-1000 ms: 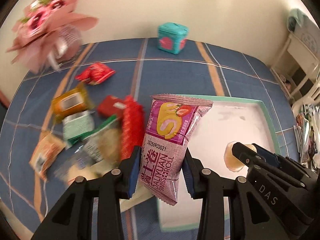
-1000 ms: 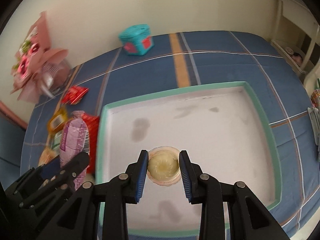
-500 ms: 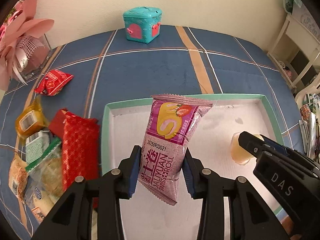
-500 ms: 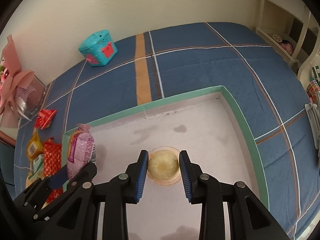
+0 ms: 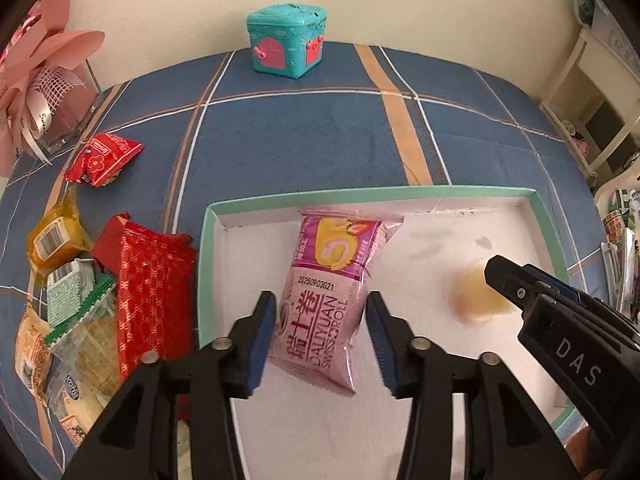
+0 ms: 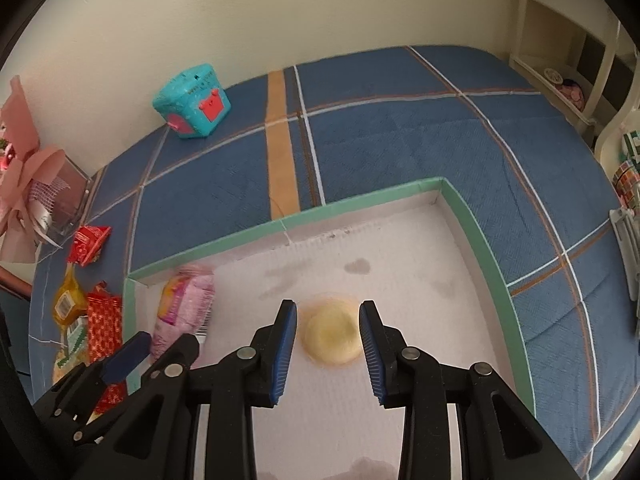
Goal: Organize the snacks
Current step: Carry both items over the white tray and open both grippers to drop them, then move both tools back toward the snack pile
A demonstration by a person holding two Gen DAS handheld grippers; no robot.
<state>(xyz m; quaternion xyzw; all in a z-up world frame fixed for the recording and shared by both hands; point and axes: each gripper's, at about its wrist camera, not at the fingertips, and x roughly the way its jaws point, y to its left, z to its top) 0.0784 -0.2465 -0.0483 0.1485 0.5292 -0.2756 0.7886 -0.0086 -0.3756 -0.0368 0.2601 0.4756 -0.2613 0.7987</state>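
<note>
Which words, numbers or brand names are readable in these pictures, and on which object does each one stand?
"DALIYUAN SWISS ROLL", with large Chinese characters beside it: pink swiss roll packet.
"20250903021": same packet, under the cake picture.
"DAS": right gripper.
Barcodes and small print on the yellow packet and green-and-white packet: too small to read.
Ribbon lettering on the pink bouquet: unreadable.

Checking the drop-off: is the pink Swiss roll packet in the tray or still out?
In. The Swiss roll packet sits over the white floor of the green-rimmed tray, between the opening left gripper fingers, gaps on both sides.
</note>
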